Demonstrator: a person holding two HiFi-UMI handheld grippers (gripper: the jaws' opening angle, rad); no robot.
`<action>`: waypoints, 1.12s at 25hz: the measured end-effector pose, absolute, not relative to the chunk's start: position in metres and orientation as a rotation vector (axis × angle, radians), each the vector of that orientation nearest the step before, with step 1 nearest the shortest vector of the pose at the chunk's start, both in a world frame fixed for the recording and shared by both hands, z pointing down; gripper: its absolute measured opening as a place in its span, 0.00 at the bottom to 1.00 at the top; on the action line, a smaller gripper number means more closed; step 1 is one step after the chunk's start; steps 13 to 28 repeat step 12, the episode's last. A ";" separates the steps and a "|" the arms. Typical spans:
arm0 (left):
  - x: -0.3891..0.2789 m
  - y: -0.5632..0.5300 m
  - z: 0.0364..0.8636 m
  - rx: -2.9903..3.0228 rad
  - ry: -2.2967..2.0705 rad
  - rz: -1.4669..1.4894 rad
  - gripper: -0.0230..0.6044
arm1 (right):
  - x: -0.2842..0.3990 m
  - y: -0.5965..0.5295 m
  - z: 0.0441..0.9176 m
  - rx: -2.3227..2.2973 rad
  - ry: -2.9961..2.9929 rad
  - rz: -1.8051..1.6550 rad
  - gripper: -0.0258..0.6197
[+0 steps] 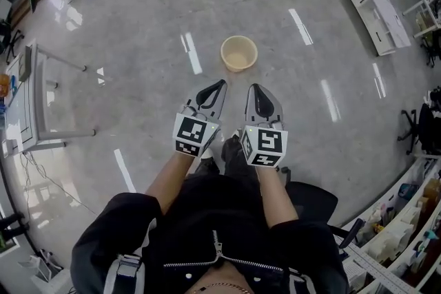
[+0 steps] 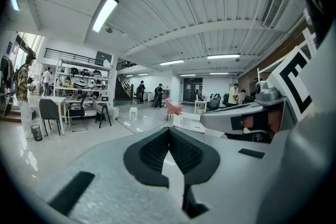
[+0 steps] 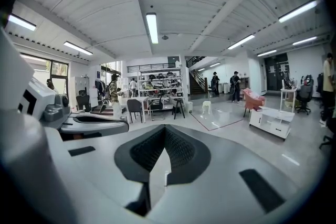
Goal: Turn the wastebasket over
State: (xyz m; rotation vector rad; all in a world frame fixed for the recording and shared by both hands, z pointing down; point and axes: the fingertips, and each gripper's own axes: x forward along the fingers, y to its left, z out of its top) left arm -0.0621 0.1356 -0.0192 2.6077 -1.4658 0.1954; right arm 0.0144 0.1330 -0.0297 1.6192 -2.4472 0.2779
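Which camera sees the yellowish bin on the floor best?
The head view: the wastebasket stands open side up on the floor, whole and unblocked. Both gripper views look level across the room and do not show it at all.

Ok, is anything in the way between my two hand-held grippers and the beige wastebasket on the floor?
Nothing visible. Only bare floor lies between the wastebasket, standing open end up, and the left hand-held gripper and right hand-held gripper, both shut and empty.

Bright, even light from ceiling strip lamps (image 3: pixel 151 28); streaky glare on polished floor (image 1: pixel 151 3); strong fisheye bending, dark vignette at edges; little blur.
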 end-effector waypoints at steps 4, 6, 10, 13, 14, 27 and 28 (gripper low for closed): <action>-0.062 0.145 -0.025 2.627 -1.460 0.200 0.05 | 0.017 0.142 -0.036 1.638 -2.446 0.268 0.05; -0.065 0.147 -0.027 2.635 -1.458 0.201 0.05 | 0.015 0.143 -0.038 1.644 -2.447 0.265 0.05; -0.070 0.152 -0.027 2.638 -1.453 0.199 0.05 | 0.008 0.148 -0.037 1.642 -2.445 0.261 0.05; -0.072 0.154 -0.027 2.640 -1.453 0.200 0.05 | 0.005 0.151 -0.037 1.636 -2.444 0.261 0.05; -0.072 0.154 -0.027 2.640 -1.453 0.200 0.05 | 0.005 0.151 -0.037 1.636 -2.444 0.261 0.05; -0.072 0.154 -0.027 2.640 -1.453 0.200 0.05 | 0.005 0.151 -0.037 1.636 -2.444 0.261 0.05; -0.072 0.154 -0.027 2.640 -1.453 0.200 0.05 | 0.005 0.151 -0.037 1.636 -2.444 0.261 0.05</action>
